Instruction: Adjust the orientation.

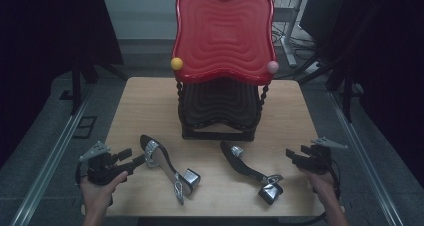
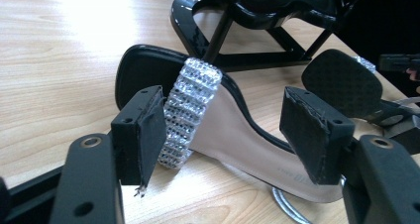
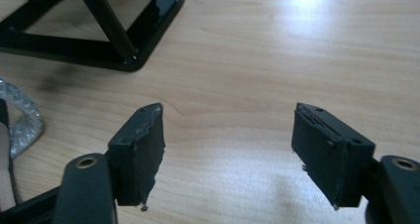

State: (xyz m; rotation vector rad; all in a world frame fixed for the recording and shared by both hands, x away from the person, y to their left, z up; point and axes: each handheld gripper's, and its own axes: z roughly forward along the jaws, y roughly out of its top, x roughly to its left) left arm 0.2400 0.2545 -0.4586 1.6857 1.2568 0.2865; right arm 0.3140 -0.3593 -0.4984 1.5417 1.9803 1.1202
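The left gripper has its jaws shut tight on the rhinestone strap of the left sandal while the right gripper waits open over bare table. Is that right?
Not quite. In the left gripper view the left gripper stands open around the left sandal, its pads clear of the rhinestone strap. The right gripper is indeed open over bare table.

Matt wood table; glossy black sandal, rhinestone strap

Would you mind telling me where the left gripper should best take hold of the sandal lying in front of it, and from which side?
Probably at the narrow waist of the left sandal, just behind its rhinestone strap, coming in low from the table's left edge. The left gripper already stands open astride that part, and the sole there is slim and flat, whereas the block heel is bulkier.
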